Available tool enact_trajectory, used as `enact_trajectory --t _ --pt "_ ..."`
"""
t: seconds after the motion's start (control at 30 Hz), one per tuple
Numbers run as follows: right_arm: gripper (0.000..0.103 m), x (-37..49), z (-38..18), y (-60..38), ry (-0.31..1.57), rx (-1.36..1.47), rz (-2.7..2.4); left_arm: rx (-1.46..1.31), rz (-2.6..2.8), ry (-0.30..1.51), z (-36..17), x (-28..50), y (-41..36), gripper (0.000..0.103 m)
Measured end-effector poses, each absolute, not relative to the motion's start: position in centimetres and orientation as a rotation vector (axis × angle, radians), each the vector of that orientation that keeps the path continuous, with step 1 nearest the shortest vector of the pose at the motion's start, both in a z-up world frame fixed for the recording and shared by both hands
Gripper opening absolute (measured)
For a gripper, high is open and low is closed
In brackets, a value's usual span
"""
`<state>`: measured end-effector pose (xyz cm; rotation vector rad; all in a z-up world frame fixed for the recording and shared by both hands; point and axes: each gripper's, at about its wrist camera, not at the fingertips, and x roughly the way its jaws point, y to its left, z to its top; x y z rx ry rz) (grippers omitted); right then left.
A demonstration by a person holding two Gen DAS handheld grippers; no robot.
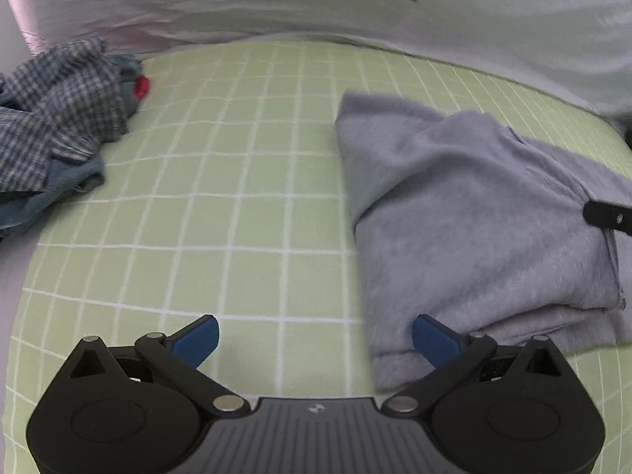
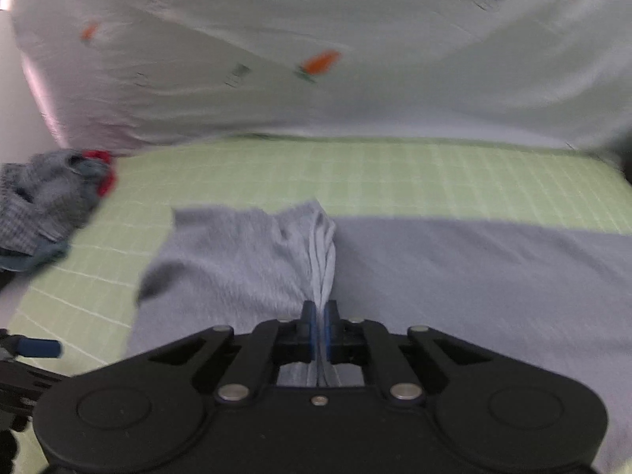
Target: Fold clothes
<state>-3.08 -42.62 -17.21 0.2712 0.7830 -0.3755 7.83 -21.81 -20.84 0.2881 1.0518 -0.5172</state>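
Note:
A grey fleece garment (image 1: 474, 213) lies partly folded on the green checked bed cover (image 1: 237, 197). My left gripper (image 1: 316, 339) hangs open at the garment's near left edge, its right blue finger over the cloth, nothing pinched. In the right wrist view my right gripper (image 2: 320, 324) is shut on a bunched fold of the grey garment (image 2: 245, 260), which rises in pleats from between the blue pads. A dark part of the right gripper (image 1: 608, 217) shows at the far right of the left wrist view. One left gripper fingertip (image 2: 39, 348) shows at the lower left.
A heap of blue checked and denim clothes (image 1: 59, 126) with a red bit lies at the left edge of the bed; the same heap of clothes (image 2: 47, 205) shows in the right wrist view. A white quilt with carrot prints (image 1: 355, 8) rises behind the bed.

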Motion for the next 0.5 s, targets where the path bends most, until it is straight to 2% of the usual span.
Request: enact_trajectory --t 0.1,0.2,0.23,0.27,0.3,0.33,0.37,0.5 --pt "0.005 -3.9 -19.5 -43.7 0.861 0.307 -0.415 0.308 -0.534 1.059 -21.2 7.4 -22.2 0.103" --pt "0.008 -4.3 -19.4 -44.0 0.841 0.347 -0.425 0.318 -0.538 1.05 -21.1 7.4 -22.0 0.103" --pt "0.011 -4.1 -19.3 -44.0 0.847 0.343 -0.427 0.312 -0.536 1.052 -21.1 7.5 -21.9 0.103" --pt "0.021 -3.7 -19.3 -44.2 0.852 0.346 -0.428 0.304 -0.534 1.054 -21.0 7.7 -21.7 0.103" --pt "0.025 -3.5 -19.3 -44.4 0.836 0.354 -0.434 0.296 -0.529 1.057 -21.0 7.9 -21.6 0.103" --pt "0.036 -3.4 -19.2 -44.6 0.82 0.362 -0.44 0.289 -0.524 1.059 -20.9 8.0 -21.5 0.103" --pt "0.041 -3.4 -19.2 -44.9 0.81 0.368 -0.439 0.284 -0.52 1.059 -20.9 8.2 -21.6 0.103" --pt "0.041 -1.5 -19.3 -46.0 0.792 0.369 -0.435 0.272 -0.501 1.052 -20.6 9.3 -21.8 0.103"
